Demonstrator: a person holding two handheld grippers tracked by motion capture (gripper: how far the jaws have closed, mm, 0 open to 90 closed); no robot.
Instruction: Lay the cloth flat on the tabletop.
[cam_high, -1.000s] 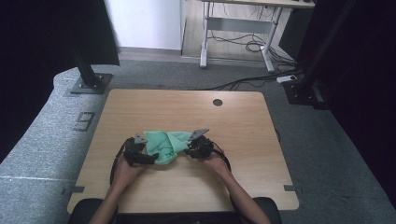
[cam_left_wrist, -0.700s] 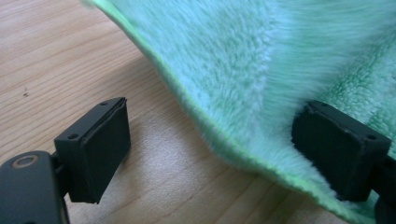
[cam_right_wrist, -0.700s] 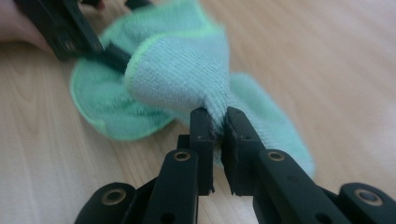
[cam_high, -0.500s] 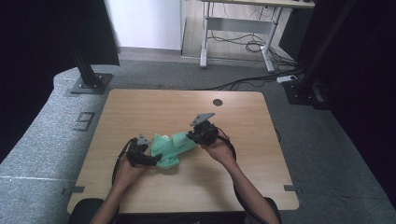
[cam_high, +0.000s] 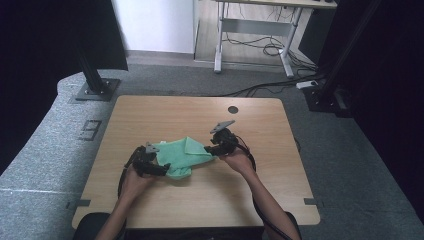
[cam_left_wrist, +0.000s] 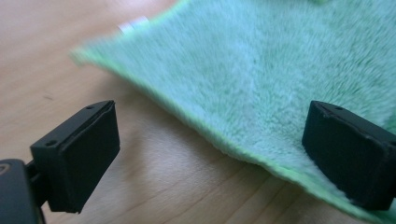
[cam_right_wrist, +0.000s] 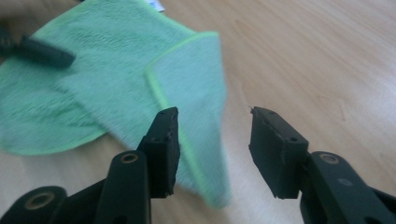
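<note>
Letting go of the green cloth (cam_high: 182, 156), the right gripper (cam_right_wrist: 215, 144) has just been opening its jaws, and nothing is pinched between them now; compared with a moment back, the cloth is lying pulled out toward the right across the wooden table (cam_high: 165, 112). The left gripper (cam_left_wrist: 210, 140) is standing wide open, straddling the cloth's near edge without pressing it. The spreading looks partly done, with one corner flap doubled over. Nothing else is crowding the tabletop.
</note>
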